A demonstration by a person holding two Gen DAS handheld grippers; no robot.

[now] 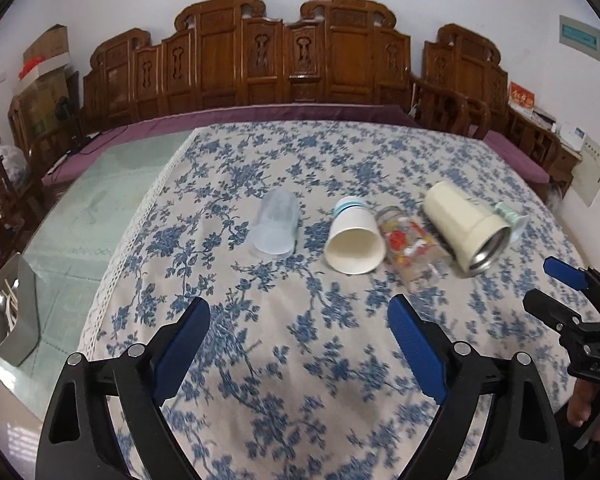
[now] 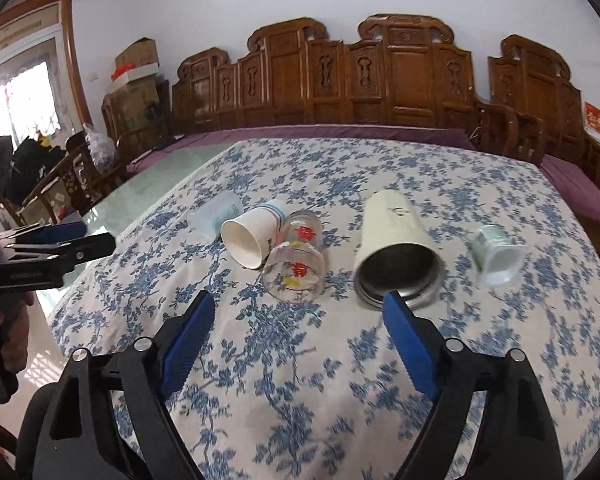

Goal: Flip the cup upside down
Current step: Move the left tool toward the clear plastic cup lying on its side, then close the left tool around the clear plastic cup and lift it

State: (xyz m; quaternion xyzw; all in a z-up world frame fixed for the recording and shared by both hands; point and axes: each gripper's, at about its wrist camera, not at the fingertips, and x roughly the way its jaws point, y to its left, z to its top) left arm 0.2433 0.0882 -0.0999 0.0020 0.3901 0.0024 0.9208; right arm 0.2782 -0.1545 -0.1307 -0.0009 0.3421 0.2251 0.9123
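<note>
Several cups lie on their sides in a row on the blue-flowered tablecloth (image 1: 300, 352). From the left: a frosted plastic cup (image 1: 275, 226) (image 2: 216, 216), a white paper cup (image 1: 355, 242) (image 2: 252, 236), a clear glass with red print (image 1: 410, 244) (image 2: 298, 264), a cream metal-lined tumbler (image 1: 466, 226) (image 2: 396, 248), and a small green-and-white cup (image 1: 514, 216) (image 2: 496, 252). My left gripper (image 1: 300, 312) is open and empty, short of the cups. My right gripper (image 2: 300, 308) is open and empty, just short of the glass and tumbler; it also shows in the left wrist view (image 1: 556, 280).
Bare green glass tabletop (image 1: 100, 208) lies left of the cloth. A carved wooden bench (image 1: 260, 64) with a purple cushion runs behind the table. Cardboard boxes (image 1: 46, 68) stack at the back left. A grey object (image 1: 14, 312) sits at the table's left edge.
</note>
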